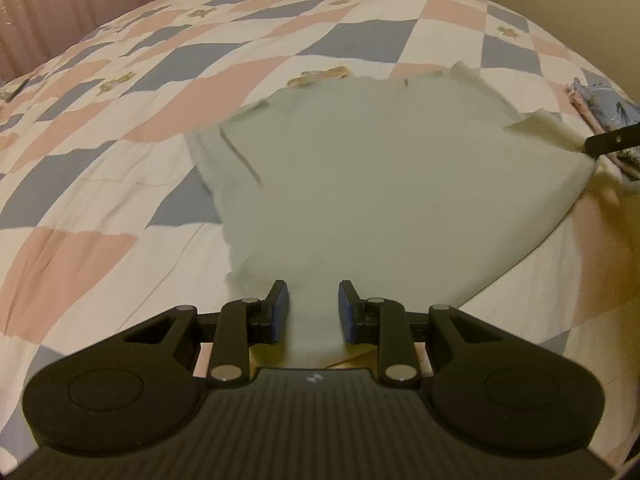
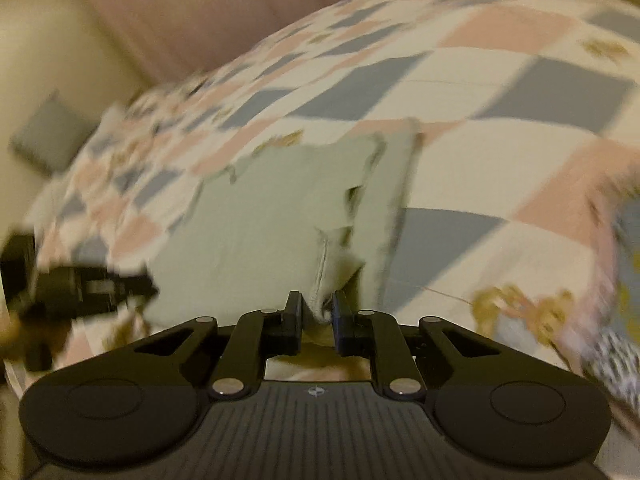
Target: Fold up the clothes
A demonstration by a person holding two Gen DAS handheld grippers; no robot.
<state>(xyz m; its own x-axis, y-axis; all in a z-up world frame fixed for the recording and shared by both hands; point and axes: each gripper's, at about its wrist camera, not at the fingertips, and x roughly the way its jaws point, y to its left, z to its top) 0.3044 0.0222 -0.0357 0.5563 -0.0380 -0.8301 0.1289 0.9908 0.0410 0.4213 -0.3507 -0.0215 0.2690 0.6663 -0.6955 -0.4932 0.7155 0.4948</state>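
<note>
the left gripper (image 1: 313, 294), matte black with blue pads, is pinching a bunched corner of the garment (image 1: 360, 184) between its narrowed fingers. the right gripper (image 2: 317, 306) is clamping a hemmed fold of the same garment (image 2: 256, 216), its fingers nearly closed on it. the cloth is looking soft, pale green and fleecy, fanning out from both tools and draping over the quilt (image 1: 120, 120), a smooth cotton patchwork of pink, blue and cream diamonds. beyond the bed, a ribbed pink curtain (image 1: 60, 0) is hanging.
</note>
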